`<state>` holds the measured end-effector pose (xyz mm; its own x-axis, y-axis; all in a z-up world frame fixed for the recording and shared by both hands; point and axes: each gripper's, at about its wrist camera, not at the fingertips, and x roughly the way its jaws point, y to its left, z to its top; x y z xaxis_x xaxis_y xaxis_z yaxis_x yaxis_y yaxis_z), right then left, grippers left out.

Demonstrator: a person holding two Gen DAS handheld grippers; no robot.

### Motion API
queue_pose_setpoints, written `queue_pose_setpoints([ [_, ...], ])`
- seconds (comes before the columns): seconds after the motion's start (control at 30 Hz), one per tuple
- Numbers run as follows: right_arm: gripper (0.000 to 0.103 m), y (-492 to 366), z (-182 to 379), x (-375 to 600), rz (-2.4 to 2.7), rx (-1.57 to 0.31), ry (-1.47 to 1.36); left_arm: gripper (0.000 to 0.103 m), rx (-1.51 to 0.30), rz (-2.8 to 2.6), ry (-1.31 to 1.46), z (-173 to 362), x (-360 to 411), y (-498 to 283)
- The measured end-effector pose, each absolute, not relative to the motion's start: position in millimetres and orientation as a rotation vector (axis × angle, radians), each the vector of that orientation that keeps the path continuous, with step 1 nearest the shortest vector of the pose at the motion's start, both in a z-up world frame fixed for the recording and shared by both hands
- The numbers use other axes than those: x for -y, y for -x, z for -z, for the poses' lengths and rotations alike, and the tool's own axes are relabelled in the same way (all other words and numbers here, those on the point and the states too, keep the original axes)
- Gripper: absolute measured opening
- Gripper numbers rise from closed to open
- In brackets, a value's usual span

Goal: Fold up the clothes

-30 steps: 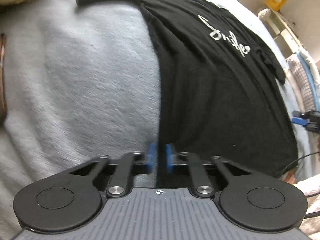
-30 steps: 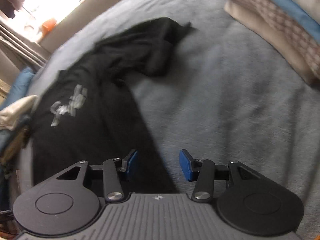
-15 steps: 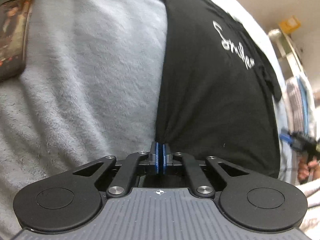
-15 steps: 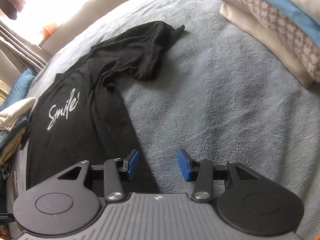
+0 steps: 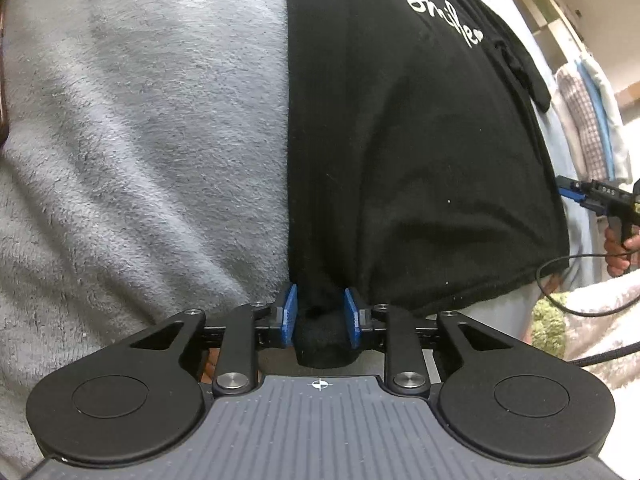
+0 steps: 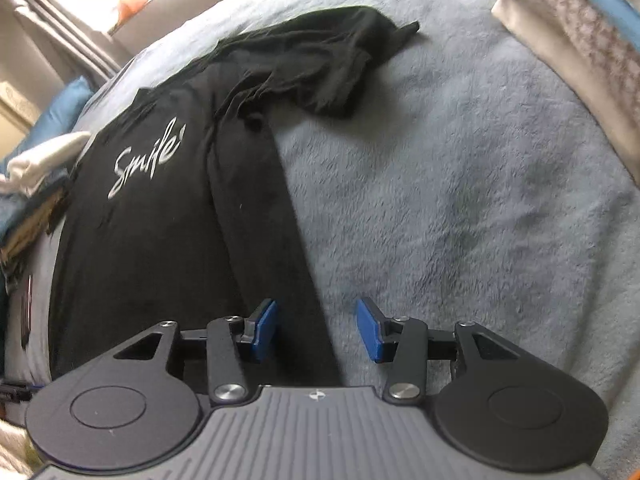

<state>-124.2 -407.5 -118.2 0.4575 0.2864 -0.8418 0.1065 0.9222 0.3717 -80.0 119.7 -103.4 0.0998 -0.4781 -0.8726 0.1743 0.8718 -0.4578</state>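
Observation:
A black T-shirt (image 5: 400, 140) with white "Smile" script lies spread on a grey fleece blanket (image 5: 140, 140). My left gripper (image 5: 318, 312) stands open at the shirt's bottom left corner, with a bunched bit of hem between its blue pads, apart from them. In the right wrist view the same shirt (image 6: 152, 208) lies flat, one sleeve crumpled at the far end. My right gripper (image 6: 316, 332) is open over the shirt's right side edge, above the hem. The right gripper also shows in the left wrist view (image 5: 576, 194), at the shirt's far corner.
The grey blanket (image 6: 460, 200) covers the bed. Folded checked and blue textiles (image 6: 568, 28) are stacked at the right. A white cloth and blue pillow (image 6: 44, 152) lie at the left. A shelf (image 5: 552, 12) stands beyond the bed.
My left gripper, shut on the shirt's corner half a second ago, has opened and let the hem go. My right gripper has stayed open and shifted slightly along the shirt's edge.

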Motion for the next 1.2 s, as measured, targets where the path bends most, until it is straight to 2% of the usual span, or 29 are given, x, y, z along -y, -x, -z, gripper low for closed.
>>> queue_pose_setpoints([
  [0.03,0.048,124.3,118.6,404.2,-0.119,-1.099,-0.384,0.025,-1.397,0.495,0.261,104.0,-119.2,80.4],
  [0.1,0.039,124.6,119.5,397.6,-0.126,-1.102,-0.349,0.025,-1.405,0.505,0.254,105.1,-118.2,81.1],
  [0.13,0.033,124.7,119.9,394.3,-0.130,-1.103,-0.331,0.025,-1.411,0.508,0.256,105.6,-118.8,81.3],
  [0.2,0.003,125.0,120.1,387.1,-0.131,-1.106,-0.288,0.025,-1.423,0.511,0.268,106.5,-121.9,81.4],
  [0.23,0.002,125.2,119.5,382.7,-0.121,-1.108,-0.257,0.025,-1.427,0.512,0.272,106.2,-125.3,83.5],
  [0.37,0.001,133.1,108.3,388.1,0.019,-1.059,-0.177,0.025,-1.431,0.512,0.288,106.0,-136.2,91.4],
  [0.63,0.003,143.1,118.1,408.3,0.054,-1.042,-0.330,0.026,-1.450,0.504,0.377,112.2,-144.9,90.3],
  [0.67,0.005,146.5,117.2,414.5,0.047,-1.051,-0.380,0.026,-1.452,0.502,0.389,112.4,-146.1,90.5],
  [0.73,0.018,157.5,114.2,429.2,0.019,-1.075,-0.473,0.026,-1.459,0.501,0.423,112.4,-150.5,90.9],
  [0.77,0.031,163.4,112.6,434.4,0.000,-1.085,-0.512,0.026,-1.465,0.501,0.447,112.6,-153.7,91.3],
  [0.8,0.038,170.8,111.2,437.9,-0.022,-1.094,-0.538,0.026,-1.473,0.501,0.475,113.0,-157.6,91.7],
  [0.9,0.041,187.7,111.9,436.7,-0.076,-1.156,-0.538,0.026,-1.482,0.492,0.579,116.2,-169.1,93.5],
  [1.07,0.039,204.9,120.8,426.1,-0.129,-1.213,-0.473,0.026,-1.464,0.489,0.539,116.1,-157.9,95.0],
  [1.13,0.025,206.5,119.4,415.5,-0.163,-1.221,-0.401,0.024,-1.452,0.498,0.455,113.4,-148.7,96.0],
  [1.17,0.007,207.0,118.3,408.1,-0.184,-1.230,-0.348,0.021,-1.450,0.486,0.418,111.2,-145.5,96.3],
  [1.2,0.004,207.5,117.3,400.7,-0.206,-1.239,-0.295,0.016,-1.446,0.474,0.382,109.0,-142.3,96.6],
])
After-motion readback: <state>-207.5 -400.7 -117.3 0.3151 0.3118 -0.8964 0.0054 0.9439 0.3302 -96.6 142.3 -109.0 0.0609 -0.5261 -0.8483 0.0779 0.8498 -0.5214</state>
